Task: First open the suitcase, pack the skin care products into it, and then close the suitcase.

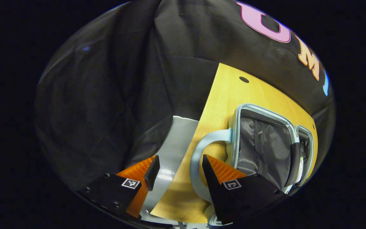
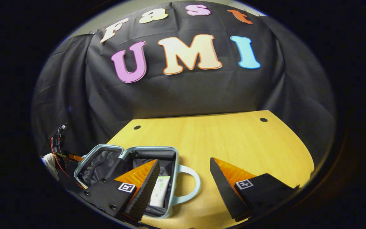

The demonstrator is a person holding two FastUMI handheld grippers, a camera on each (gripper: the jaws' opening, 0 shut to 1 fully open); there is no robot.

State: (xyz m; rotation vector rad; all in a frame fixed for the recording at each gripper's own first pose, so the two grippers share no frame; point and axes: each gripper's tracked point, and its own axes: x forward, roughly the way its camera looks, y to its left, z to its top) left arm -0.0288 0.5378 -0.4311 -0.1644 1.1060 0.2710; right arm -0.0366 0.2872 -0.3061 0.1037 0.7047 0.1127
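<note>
Hovering with fingers apart and empty, the left gripper (image 1: 178, 173) and right gripper (image 2: 184, 178) flank the open suitcase (image 2: 129, 152) holding a skincare tube (image 2: 159, 191) that could jam the closing lid.

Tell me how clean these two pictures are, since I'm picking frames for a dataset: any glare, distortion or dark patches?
Left gripper view: strong fisheye bending of the yellow wooden table edge, glare on the pale grey floor, the mesh lining of the open pale-blue suitcase is dim. Right gripper view: evenly lit, sharp; the table's far edge bows, and the white skin care tube inside the suitcase sits partly shadowed.
</note>
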